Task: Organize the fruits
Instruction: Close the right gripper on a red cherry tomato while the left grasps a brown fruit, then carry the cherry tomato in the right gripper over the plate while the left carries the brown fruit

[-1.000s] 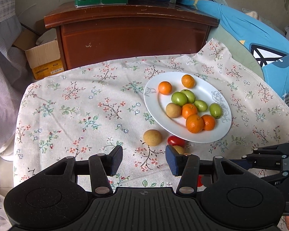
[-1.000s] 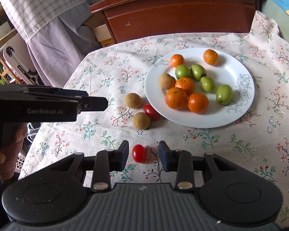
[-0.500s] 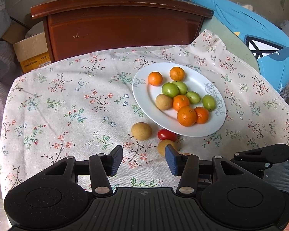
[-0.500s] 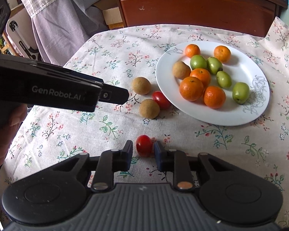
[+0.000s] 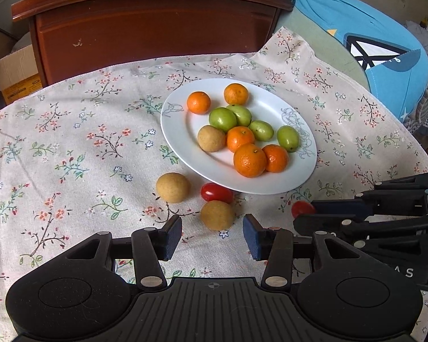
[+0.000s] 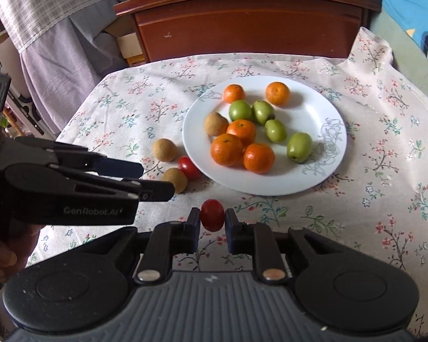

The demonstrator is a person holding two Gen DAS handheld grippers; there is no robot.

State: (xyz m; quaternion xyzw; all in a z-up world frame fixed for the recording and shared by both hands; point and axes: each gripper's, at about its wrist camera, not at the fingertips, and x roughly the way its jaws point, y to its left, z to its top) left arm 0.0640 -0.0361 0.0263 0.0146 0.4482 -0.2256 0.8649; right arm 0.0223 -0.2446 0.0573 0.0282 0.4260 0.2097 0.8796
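Observation:
A white plate (image 5: 185, 154) (image 6: 322, 114) on the floral tablecloth holds several oranges, several green fruits and one brown fruit. Beside its near left rim lie two brown fruits (image 5: 172, 187) (image 5: 216, 215) and a red cherry tomato (image 5: 216, 193) (image 6: 189, 167). My right gripper (image 6: 212, 222) is shut on a second cherry tomato (image 6: 212, 215), held just above the cloth in front of the plate; this tomato also shows in the left wrist view (image 5: 301, 208). My left gripper (image 5: 212, 236) is open and empty, just short of the nearer brown fruit.
A dark wooden cabinet (image 5: 157, 28) stands behind the table. A cardboard box (image 5: 14, 71) sits at the far left. A blue cushion (image 5: 371, 42) lies at the right. Checked cloth (image 6: 42, 14) hangs to the left of the table.
My right gripper has closed on the cherry tomato and lifted it slightly. My left gripper has moved forward toward the nearer brown fruit, staying open.

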